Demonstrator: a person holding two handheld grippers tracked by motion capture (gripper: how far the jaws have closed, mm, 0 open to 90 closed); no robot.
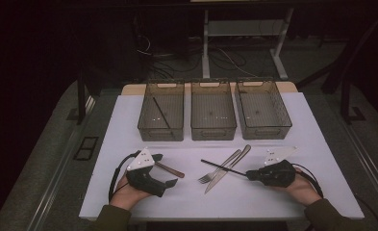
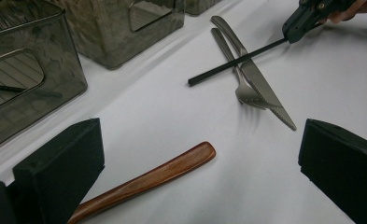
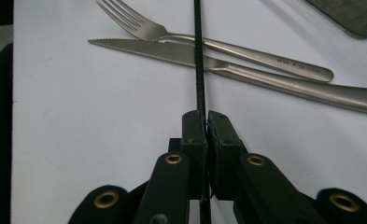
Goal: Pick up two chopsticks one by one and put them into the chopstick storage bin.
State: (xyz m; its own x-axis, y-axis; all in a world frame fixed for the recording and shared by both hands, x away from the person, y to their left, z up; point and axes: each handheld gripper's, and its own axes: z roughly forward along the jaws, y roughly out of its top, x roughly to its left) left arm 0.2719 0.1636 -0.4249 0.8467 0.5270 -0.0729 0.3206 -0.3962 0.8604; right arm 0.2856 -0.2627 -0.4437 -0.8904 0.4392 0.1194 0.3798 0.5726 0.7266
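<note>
Thin black chopstick (image 3: pixel 199 60) pinched in R gripper (image 3: pixel 205 122), across smooth steel knife (image 3: pixel 246 70); L gripper (image 2: pixel 195 154) spread.

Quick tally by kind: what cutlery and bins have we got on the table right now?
Black chopsticks: 2, one in the right gripper at, one in the left bin
Fork: 1
Knife: 1
Wooden-handled utensil: 1
Bins: 3
Total: 8
</note>
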